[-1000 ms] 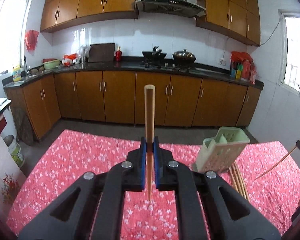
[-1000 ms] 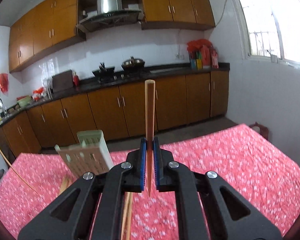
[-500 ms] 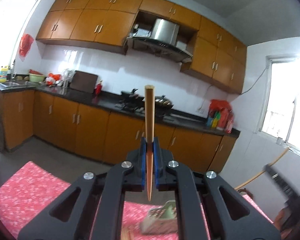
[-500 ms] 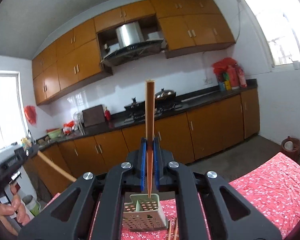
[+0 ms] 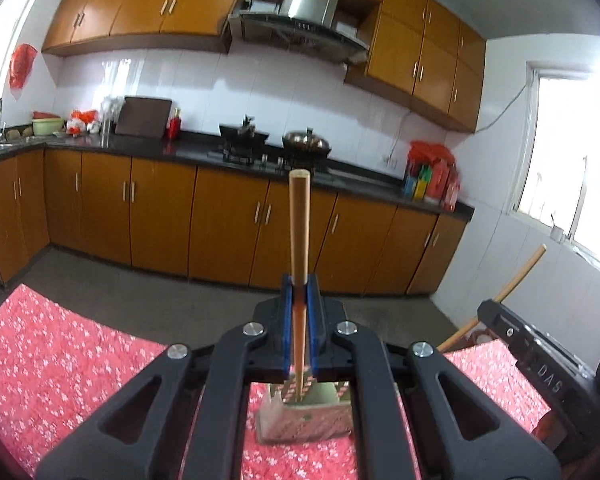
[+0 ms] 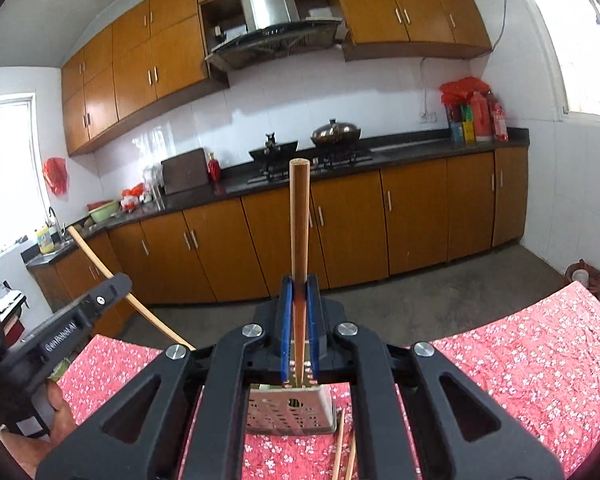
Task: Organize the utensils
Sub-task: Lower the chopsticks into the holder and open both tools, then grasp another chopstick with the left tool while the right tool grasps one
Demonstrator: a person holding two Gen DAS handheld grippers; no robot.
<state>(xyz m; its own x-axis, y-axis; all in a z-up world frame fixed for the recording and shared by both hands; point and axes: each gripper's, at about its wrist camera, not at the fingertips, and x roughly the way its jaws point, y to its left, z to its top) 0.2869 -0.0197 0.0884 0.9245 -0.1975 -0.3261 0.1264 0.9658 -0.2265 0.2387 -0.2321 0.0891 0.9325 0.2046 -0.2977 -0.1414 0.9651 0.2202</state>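
My left gripper (image 5: 299,286) is shut on a wooden chopstick (image 5: 299,224) that stands upright between the blue pads. Its lower tip hangs over the opening of the pale green perforated utensil holder (image 5: 304,416) on the red floral tablecloth (image 5: 60,364). In the right wrist view my right gripper (image 6: 299,286) is shut on a second chopstick (image 6: 299,220), its tip over the same holder (image 6: 290,410). Each gripper shows in the other's view: the right one (image 5: 496,308) at the right, the left one (image 6: 118,282) at the left.
Loose chopsticks (image 6: 340,448) lie on the cloth (image 6: 520,364) just right of the holder. A hand (image 6: 60,412) grips the left tool's handle. Beyond the table are floor, brown kitchen cabinets (image 5: 228,224) and a counter with a stove.
Both grippers moved in toward the holder with their chopsticks. It sat off to one side in each view a second ago and now lies centred under both tips. Both views tipped up, then down.
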